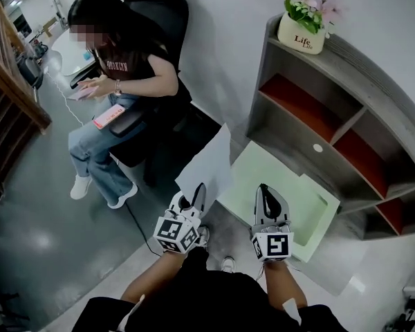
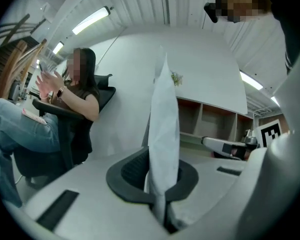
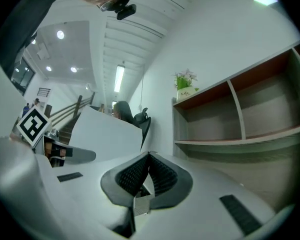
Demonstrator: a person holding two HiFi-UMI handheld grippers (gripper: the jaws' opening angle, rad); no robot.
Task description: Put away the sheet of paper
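Note:
A white sheet of paper [image 1: 209, 161] stands upright on edge, pinched at its lower end by my left gripper [image 1: 196, 191], which is shut on it. In the left gripper view the sheet [image 2: 163, 114] rises edge-on from between the dark pads [image 2: 130, 174]. My right gripper [image 1: 263, 189] hovers just right of it, shut with nothing held; its pads [image 3: 130, 176] meet at the tip. A pale green open tray [image 1: 317, 213] lies on the floor under and beyond the right gripper. From the right gripper view the sheet [image 3: 105, 134] shows broadside at left.
A grey shelf unit [image 1: 373, 109] with red-brown backs stands at right, a flower pot [image 1: 302, 32] on top. A person [image 1: 114, 95] sits in a black office chair [image 1: 162, 19] at the left. A wooden stair rail [image 1: 7, 109] lines the far left.

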